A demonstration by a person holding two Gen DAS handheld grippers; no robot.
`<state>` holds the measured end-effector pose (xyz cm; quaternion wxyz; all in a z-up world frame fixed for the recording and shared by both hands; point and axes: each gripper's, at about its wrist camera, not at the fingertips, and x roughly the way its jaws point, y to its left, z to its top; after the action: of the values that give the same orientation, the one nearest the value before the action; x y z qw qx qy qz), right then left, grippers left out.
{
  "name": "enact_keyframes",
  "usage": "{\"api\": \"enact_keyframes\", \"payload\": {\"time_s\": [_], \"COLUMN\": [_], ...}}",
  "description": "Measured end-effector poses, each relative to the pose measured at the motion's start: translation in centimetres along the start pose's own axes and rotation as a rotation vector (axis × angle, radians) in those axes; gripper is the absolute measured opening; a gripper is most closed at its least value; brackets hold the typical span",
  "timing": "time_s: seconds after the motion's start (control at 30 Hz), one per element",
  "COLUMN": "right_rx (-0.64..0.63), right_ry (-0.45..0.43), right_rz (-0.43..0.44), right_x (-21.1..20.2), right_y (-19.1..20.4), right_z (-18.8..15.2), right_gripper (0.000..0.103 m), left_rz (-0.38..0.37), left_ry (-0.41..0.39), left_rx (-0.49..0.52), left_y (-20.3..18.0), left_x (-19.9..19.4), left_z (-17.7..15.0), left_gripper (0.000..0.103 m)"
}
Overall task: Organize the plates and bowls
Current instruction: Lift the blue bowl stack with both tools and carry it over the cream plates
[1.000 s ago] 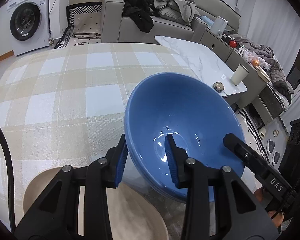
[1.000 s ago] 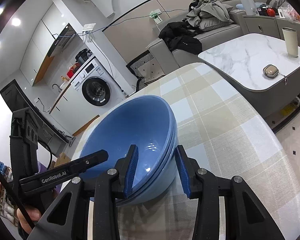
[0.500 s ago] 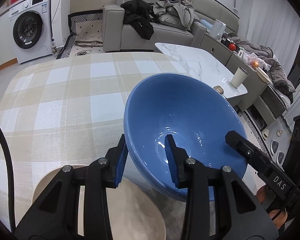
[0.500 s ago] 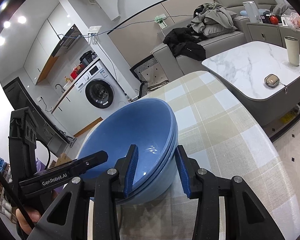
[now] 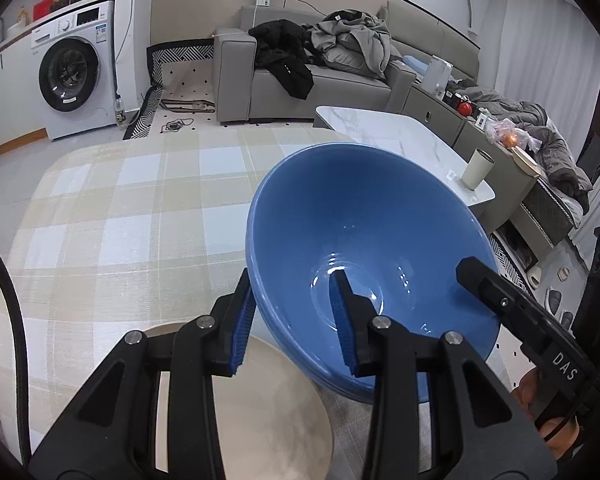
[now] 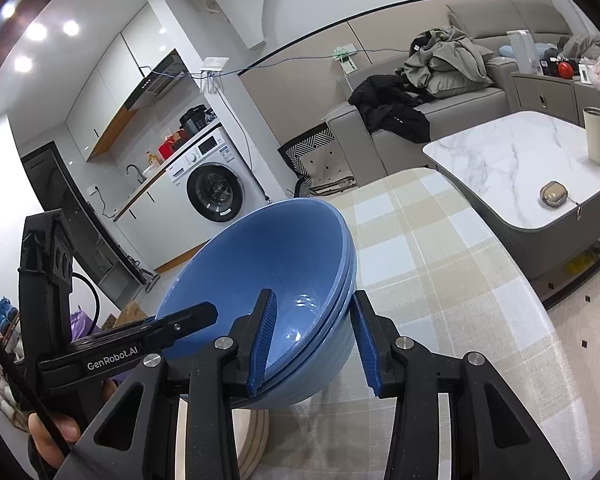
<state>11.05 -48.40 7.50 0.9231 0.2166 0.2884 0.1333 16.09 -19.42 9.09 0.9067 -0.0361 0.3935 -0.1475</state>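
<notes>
A stack of nested blue bowls (image 5: pixel 364 240) (image 6: pixel 268 276) is held tilted above the checked tablecloth. My left gripper (image 5: pixel 292 320) is shut on the stack's near rim, one finger inside and one outside. My right gripper (image 6: pixel 312 336) is shut on the opposite rim in the same way. Below the bowls lies a stack of beige plates (image 5: pixel 276 408) (image 6: pixel 252 432) on the table's near edge. Each gripper shows in the other's view, the right one (image 5: pixel 512 312) and the left one (image 6: pixel 140 344).
The checked table (image 5: pixel 140 216) stretches away from me. Beyond it stand a marble coffee table (image 5: pixel 400 136) with a cup (image 5: pixel 476 168), a grey sofa (image 5: pixel 300 80) with clothes, and a washing machine (image 5: pixel 76 80).
Both grippers have lifted the bowl stack higher above the table and the plates; the view has tilted up, showing more of the room.
</notes>
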Motion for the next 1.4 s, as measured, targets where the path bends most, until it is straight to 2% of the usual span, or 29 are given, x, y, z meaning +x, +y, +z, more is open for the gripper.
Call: {"api": "enact_keyframes", "payload": {"time_s": [0.43,0.83,1.4], "right_rx": [-0.067,-0.121,-0.174], "right_ry": [-0.016,-0.014,0.049], "right_rz": [0.060,0.115,0.163], "right_x": [-1.3,-1.7,0.7], "right_y": [3.3,6.2,9.1], "right_z": [-0.1,-0.8,-3.0], "right_gripper": [0.040,0.040,0.040], "left_rz": [0.041,0.065,0.114], "left_ry": [-0.050,-0.081,-0.076], "left_rx": [-0.030,-0.065,-0.113], "left_y": [0.8,3.1,8.1], "left_x": [-5.8,-10.1,-11.2], "left_z": [-1.1,-2.6,-5.1], "left_gripper": [0.034,0.034,0.034]}}
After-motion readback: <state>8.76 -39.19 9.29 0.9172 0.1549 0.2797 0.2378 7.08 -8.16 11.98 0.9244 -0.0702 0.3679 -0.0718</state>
